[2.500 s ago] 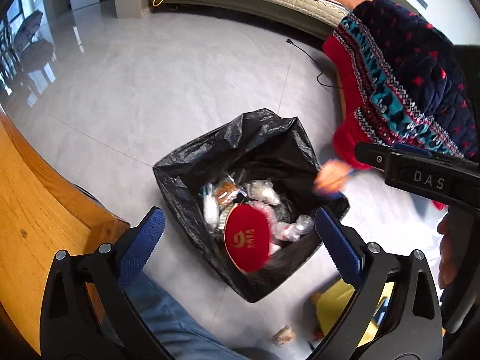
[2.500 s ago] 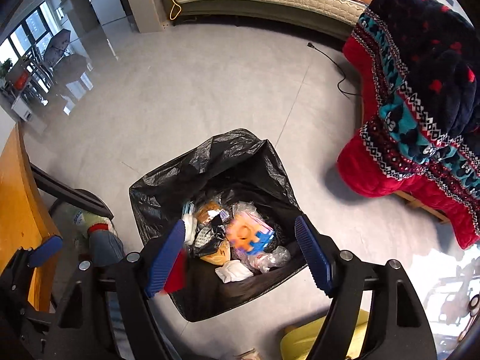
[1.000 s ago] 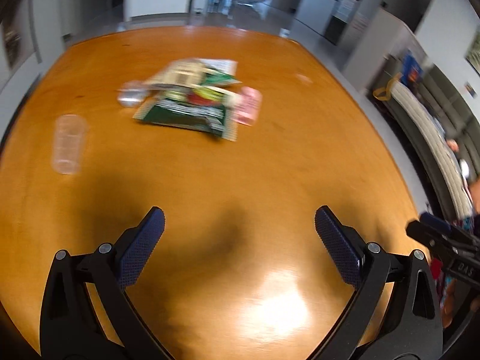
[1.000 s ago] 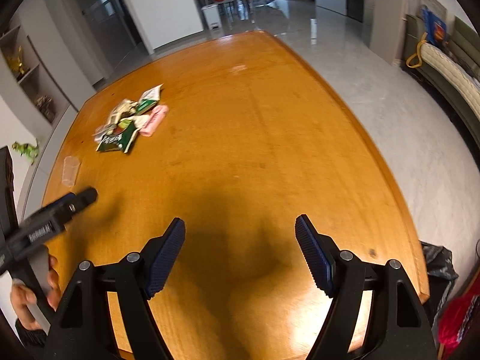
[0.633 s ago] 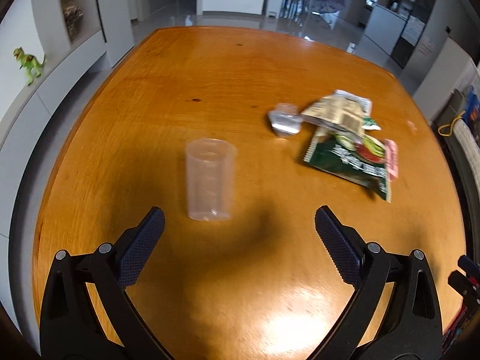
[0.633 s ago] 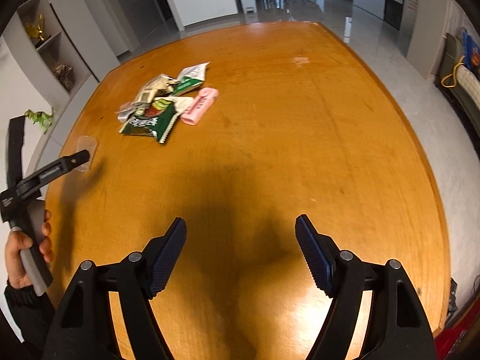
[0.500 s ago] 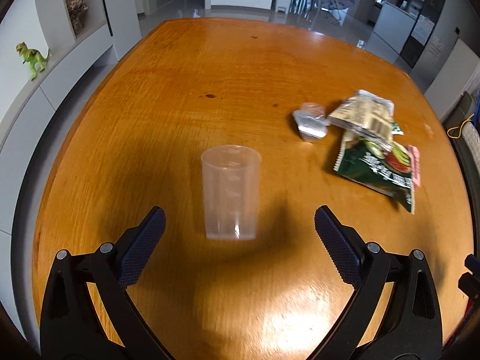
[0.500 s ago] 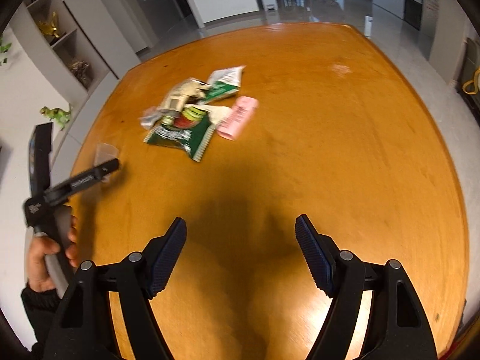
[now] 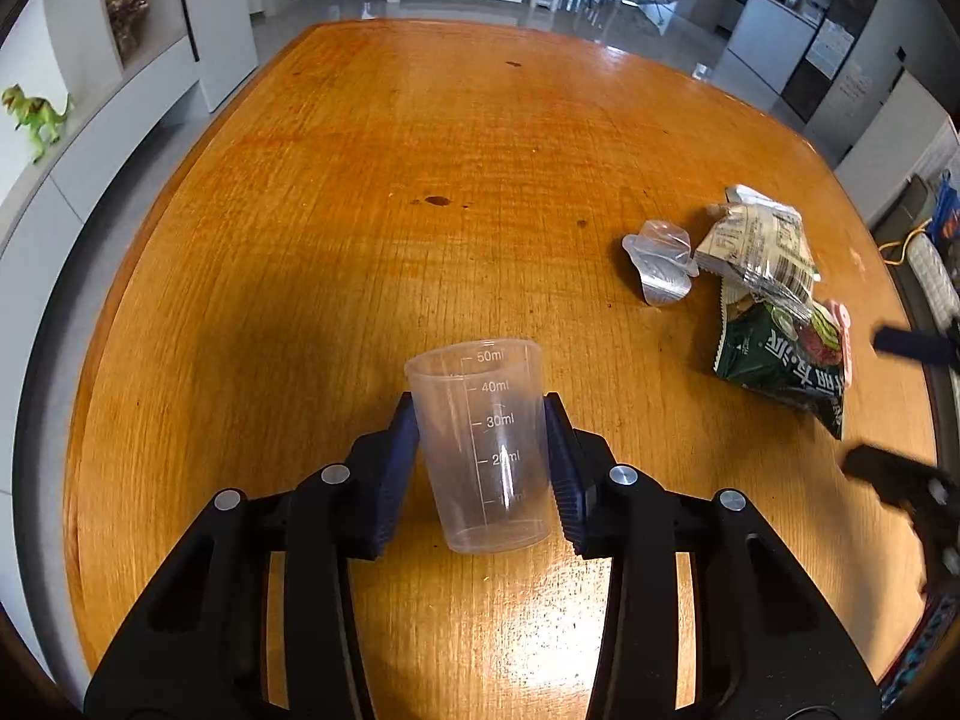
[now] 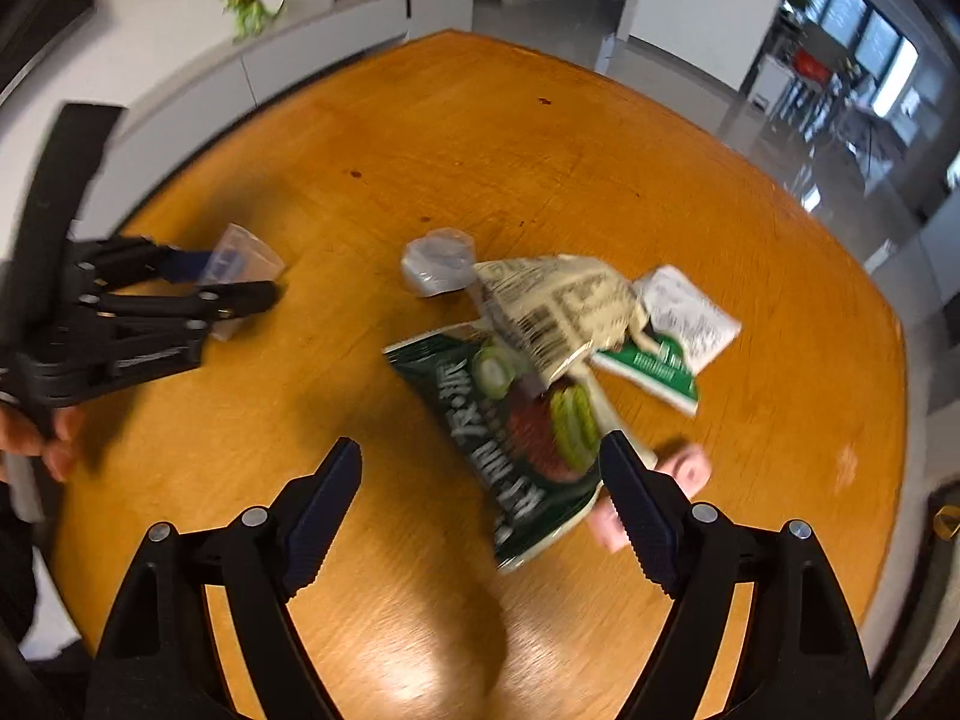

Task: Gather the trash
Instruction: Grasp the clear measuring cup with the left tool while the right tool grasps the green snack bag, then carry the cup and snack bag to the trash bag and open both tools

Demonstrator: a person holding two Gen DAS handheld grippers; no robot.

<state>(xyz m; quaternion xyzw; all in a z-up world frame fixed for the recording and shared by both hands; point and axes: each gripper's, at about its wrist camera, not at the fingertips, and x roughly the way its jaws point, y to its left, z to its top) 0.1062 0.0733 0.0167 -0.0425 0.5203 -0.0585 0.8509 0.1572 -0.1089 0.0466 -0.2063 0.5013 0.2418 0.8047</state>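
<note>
While the wooden table [image 9: 336, 192] carried all the trash, the scene read as follows.
Left gripper [image 9: 483, 462]: jaws closed narrow on the clear measuring cup [image 9: 483, 444], both pads touching its sides; the cup stood upright on the table near the left edge.
Right gripper [image 10: 480, 510]: jaws wide, holding nothing, low over the near end of the green snack bag [image 10: 510, 432].
Green snack bag: lay flat, right of the cup and well apart from it.
Beige wrapper [image 10: 558, 306]: overlapped the bag's far end.
Crumpled clear lid [image 10: 438, 261]: just left of the beige wrapper.
Pink packet [image 10: 684, 468]: beside the right finger, partly hidden.
White-green sachet [image 10: 678, 336]: far right of the pile.
</note>
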